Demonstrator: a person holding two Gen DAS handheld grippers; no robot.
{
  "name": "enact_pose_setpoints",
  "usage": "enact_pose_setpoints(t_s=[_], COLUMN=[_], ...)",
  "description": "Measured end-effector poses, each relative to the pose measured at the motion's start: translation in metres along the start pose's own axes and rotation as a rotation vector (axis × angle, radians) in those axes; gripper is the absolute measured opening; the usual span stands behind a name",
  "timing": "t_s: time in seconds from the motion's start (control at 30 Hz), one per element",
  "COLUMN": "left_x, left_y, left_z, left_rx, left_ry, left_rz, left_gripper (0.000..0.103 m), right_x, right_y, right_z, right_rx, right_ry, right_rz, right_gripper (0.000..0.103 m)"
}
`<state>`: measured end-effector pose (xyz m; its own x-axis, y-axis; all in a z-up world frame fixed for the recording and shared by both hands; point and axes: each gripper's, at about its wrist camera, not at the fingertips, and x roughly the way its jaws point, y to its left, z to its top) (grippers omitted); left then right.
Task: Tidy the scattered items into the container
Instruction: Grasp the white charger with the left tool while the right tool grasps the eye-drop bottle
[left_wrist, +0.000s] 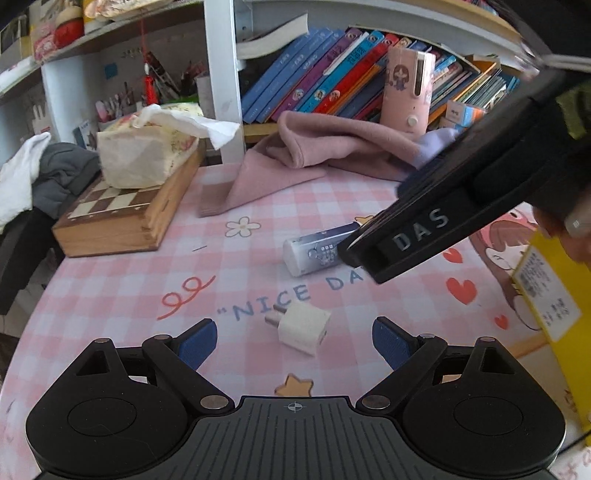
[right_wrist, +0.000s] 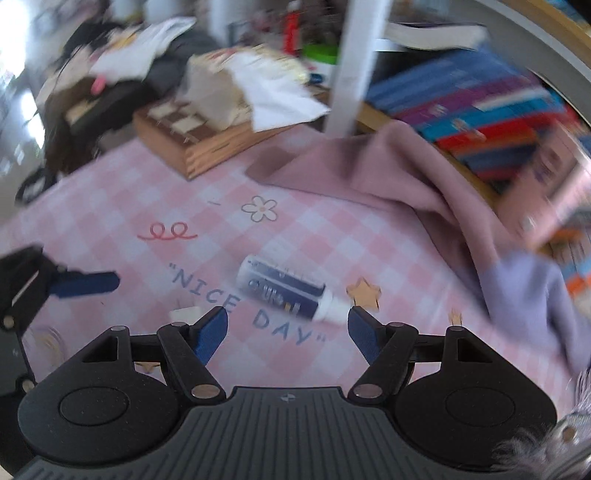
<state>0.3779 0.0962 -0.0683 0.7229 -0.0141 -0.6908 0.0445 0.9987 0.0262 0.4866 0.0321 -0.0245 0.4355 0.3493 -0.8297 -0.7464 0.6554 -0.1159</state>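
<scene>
Pink-and-white checked table cover fills both views, printed "NICE DAY" in blue with a flower, hearts and stars. Behind it stand white shelves with a row of leaning books; their spine lettering is too small to read. A pink garment lies crumpled at the shelf foot. A wooden chessboard box carries a tissue pack.

Left wrist view alone shows a yellow container at the right edge with a white printed label, unreadable, and the body of the right gripper crossing over the table, marked "DAS".

A white-and-blue bottle lies on its side on the cover; its label print cannot be read. The right gripper's jaws stand spread just short of it, pads clear of it.

A white plug adapter lies between the spread blue pads of the left gripper, untouched. The right wrist view is blurred and shows only a pale corner of it.
</scene>
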Motion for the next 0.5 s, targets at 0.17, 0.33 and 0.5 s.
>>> enact_pose_setpoints(t_s=[0.17,0.33,0.5], left_x=[0.024,0.037,0.04], left_y=[0.001,-0.001,-0.005], left_z=[0.004,0.005,0.004], left_rx=[-0.023,-0.04,-0.041], left_ry=[0.029,0.053,0.05], left_rz=[0.002,0.013,0.027], left_gripper=[0.088,0.082,0.075], right_x=[0.029,0.052,0.066], right_y=[-0.007,-0.017,-0.023], right_z=[0.014,0.024,0.027], right_rx=[-0.106,-0.12,-0.14], right_ry=[0.032,0.062,0.091], right_rz=[0.038,0.089,0.14], right_gripper=[0.07,0.07,0.063])
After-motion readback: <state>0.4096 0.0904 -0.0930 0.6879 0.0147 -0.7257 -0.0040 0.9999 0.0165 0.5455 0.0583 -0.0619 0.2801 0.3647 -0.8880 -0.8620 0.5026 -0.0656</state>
